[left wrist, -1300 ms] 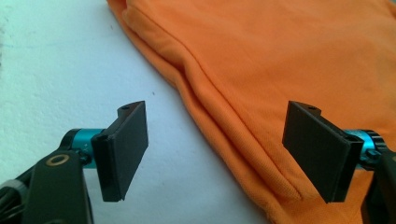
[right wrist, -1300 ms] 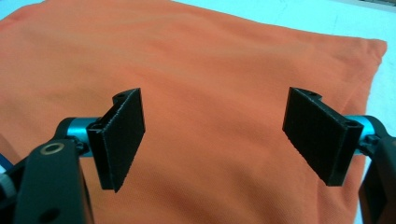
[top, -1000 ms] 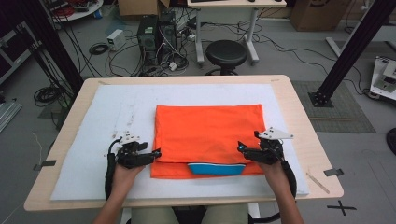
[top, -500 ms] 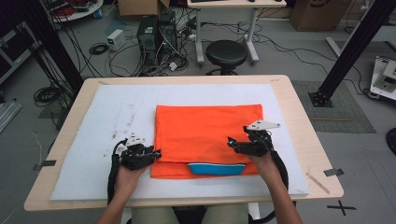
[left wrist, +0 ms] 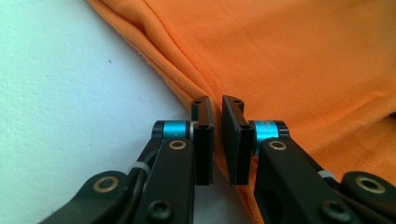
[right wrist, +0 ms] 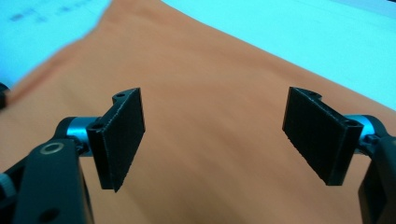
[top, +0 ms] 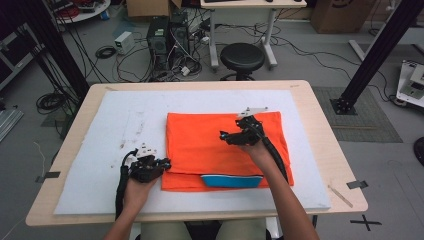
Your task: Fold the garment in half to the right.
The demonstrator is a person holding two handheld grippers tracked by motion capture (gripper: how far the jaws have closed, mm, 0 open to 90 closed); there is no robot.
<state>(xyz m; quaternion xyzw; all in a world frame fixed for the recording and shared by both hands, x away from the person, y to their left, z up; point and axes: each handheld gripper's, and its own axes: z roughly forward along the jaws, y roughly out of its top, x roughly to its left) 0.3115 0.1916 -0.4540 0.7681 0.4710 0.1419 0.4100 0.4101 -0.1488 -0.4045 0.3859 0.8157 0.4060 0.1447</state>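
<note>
An orange folded garment [top: 210,145] lies on the white foam board [top: 115,120], with a blue collar [top: 231,181] at its near edge. My left gripper [top: 167,162] sits at the garment's near left corner. In the left gripper view the gripper [left wrist: 215,107] has just been closing its jaws. They stand almost together, with the orange hem [left wrist: 177,60] at their tips. My right gripper [top: 222,135] hovers over the garment's right half. The right gripper view shows it open [right wrist: 215,135] above plain orange cloth [right wrist: 210,70], with nothing between the pads.
The foam board covers most of the wooden table [top: 320,115]. A black stool [top: 242,57], computer cases and loose cables stand on the floor beyond the far edge. Bare white board stretches left of the garment.
My right gripper has left the garment's near right edge and travelled farther in and leftward over the cloth. My left gripper stayed in place and its jaws closed.
</note>
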